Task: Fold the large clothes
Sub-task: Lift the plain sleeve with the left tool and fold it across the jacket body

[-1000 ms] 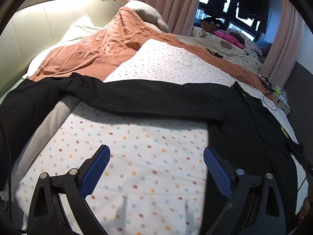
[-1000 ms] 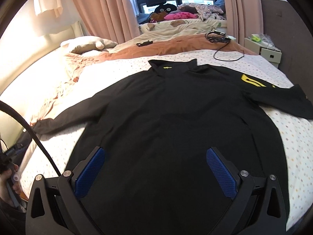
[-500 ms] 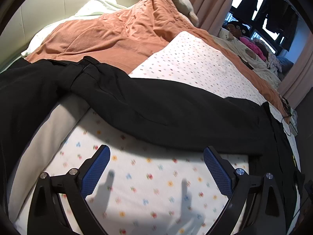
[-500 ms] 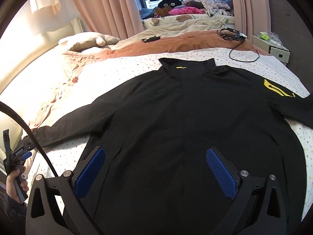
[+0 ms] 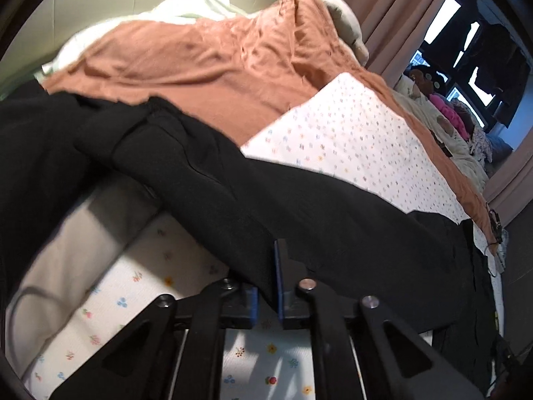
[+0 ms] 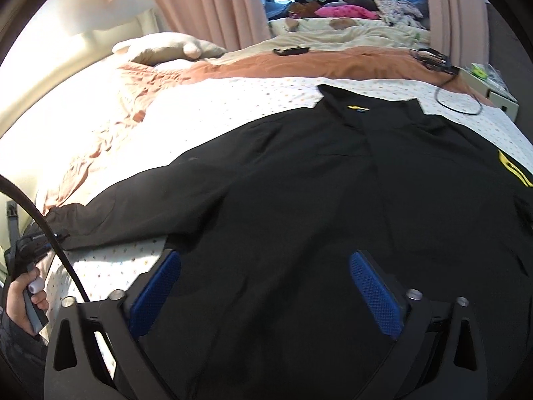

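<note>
A large black long-sleeved jacket (image 6: 333,183) with yellow marks lies spread flat on a dotted white bed sheet (image 6: 233,100). Its left sleeve (image 5: 266,200) runs across the left wrist view. My left gripper (image 5: 271,286) is shut on the lower edge of that sleeve, near the cuff end. My right gripper (image 6: 263,283) is open, low over the jacket's body near the hem, with the blue pads (image 6: 373,293) on either side of black cloth. The left gripper and the hand holding it show at the left edge of the right wrist view (image 6: 30,256).
An orange blanket (image 5: 200,66) and pillows (image 6: 166,48) lie at the head of the bed. A black cable (image 6: 459,100) and a small dark object (image 6: 289,51) lie beyond the collar. A nightstand (image 6: 493,90) stands at right. Curtains and a window with more bedding are behind.
My left gripper moved forward to the sleeve and closed on its edge. My right gripper dropped lower and closer over the jacket's body and stayed open.
</note>
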Available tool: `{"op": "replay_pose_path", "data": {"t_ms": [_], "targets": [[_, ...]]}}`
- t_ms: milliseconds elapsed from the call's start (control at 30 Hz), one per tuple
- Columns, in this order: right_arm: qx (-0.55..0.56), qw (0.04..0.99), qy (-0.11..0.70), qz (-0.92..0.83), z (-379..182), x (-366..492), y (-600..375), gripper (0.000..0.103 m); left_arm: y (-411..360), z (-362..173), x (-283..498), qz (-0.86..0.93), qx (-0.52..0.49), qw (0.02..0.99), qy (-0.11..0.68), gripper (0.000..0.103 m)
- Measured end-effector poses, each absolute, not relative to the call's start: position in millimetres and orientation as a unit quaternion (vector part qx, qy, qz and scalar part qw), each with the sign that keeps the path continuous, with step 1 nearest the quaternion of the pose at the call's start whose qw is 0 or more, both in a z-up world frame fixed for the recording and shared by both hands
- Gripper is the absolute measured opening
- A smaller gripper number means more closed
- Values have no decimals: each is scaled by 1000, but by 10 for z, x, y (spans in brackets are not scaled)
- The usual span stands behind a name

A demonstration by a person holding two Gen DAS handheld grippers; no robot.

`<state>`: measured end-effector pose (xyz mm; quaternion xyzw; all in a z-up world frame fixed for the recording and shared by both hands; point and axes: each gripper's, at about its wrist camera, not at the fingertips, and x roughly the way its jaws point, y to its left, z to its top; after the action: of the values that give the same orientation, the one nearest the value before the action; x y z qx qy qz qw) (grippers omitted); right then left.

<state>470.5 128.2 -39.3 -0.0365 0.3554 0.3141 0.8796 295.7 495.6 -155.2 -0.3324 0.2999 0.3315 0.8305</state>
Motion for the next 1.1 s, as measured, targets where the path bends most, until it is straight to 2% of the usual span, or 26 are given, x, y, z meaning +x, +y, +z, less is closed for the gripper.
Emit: {"op": "replay_pose_path", "data": {"t_ms": [100,300,733,833,1100], "targets": [[-43,874,364,321,-457,4882,1490,69,4902,-1337,2961,323,-323,844,280,6],[-28,869,385,310,-614,5256,1813,62,4812,-837,3059,298,-292,876,242,6],[-6,847,448,286,-1143,5928,2364,61,4360,100,3500,243,-242,916,209,5],[-43,844,450,291,-1133,5938,2484,61,4166,331,3615,229,-230,924,201,5],[22,831,452,324,-859,5839,1923,61,3526,897,4003,179,-192,948,182,5]]}}
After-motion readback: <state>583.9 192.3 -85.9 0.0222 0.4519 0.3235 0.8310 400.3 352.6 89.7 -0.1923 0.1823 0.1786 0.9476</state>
